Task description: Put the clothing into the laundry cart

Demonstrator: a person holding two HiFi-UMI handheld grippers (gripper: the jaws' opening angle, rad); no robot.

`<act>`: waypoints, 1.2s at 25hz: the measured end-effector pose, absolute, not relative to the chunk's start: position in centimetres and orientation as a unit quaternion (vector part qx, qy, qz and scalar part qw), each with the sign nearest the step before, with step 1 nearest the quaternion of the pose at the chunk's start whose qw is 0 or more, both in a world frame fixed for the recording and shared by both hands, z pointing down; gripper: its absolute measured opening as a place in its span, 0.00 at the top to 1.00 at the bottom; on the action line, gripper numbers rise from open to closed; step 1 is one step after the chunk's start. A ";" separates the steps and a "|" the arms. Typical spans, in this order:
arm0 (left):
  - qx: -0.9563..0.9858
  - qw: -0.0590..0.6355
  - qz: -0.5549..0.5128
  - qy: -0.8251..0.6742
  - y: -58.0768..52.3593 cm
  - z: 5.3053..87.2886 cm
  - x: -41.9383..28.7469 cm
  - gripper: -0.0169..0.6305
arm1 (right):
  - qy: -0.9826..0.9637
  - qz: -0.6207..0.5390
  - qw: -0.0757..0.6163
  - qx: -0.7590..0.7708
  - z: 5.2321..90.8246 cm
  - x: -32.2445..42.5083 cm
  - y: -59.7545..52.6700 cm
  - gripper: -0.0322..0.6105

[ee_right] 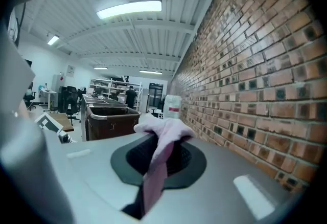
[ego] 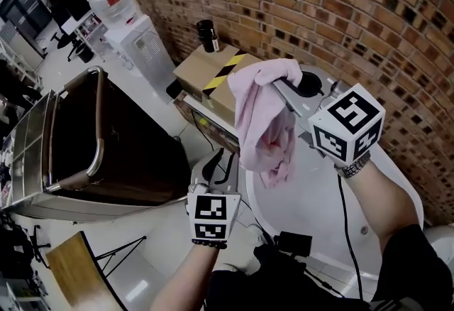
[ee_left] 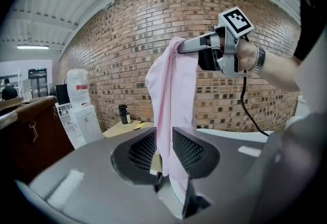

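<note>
The pink garment is soft, light and floppy. It hangs in long folds and will swing, so I think it is best held by a thick bunch near the top, not by a thin edge. The right tool is closed tight on just such a bunch. The left tool has its jaws a little apart. The low part of the garment hangs in the gap and does not look squeezed.

The garment is up in the air to the right of the laundry cart, higher than its rim and not over it yet. The laundry cart is a deep brown bin. Its inside is dark, and I see no clothes in it.
</note>
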State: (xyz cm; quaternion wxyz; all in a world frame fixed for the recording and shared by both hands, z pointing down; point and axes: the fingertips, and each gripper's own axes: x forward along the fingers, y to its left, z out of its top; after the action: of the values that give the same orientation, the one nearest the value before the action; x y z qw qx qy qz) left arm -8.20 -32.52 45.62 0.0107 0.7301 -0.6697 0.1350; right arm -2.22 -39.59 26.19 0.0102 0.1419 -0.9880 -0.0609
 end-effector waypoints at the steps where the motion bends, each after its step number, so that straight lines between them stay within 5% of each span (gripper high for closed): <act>1: 0.728 0.008 0.135 -0.673 -32.1 44.9 -8.4 0.84 | -0.988 -0.066 0.005 0.137 24.9 -2.4 -39.2 0.92; 15: 0.689 -0.016 0.119 -0.715 -23.7 33.9 -11.7 0.84 | -0.991 -0.112 -0.041 0.057 7.3 -7.6 -30.7 0.92; 30: 0.618 -0.053 0.128 -0.774 -15.4 26.5 -18.7 0.84 | -0.990 -0.133 -0.048 -0.013 -2.5 -16.5 -23.0 0.92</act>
State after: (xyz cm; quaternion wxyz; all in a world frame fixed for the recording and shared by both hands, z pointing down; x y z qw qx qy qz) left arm -18.69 -15.36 26.51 -0.0529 0.6179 -0.7739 0.1281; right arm -16.52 -23.03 -2.46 -0.0484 -0.0126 -0.9899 -0.1327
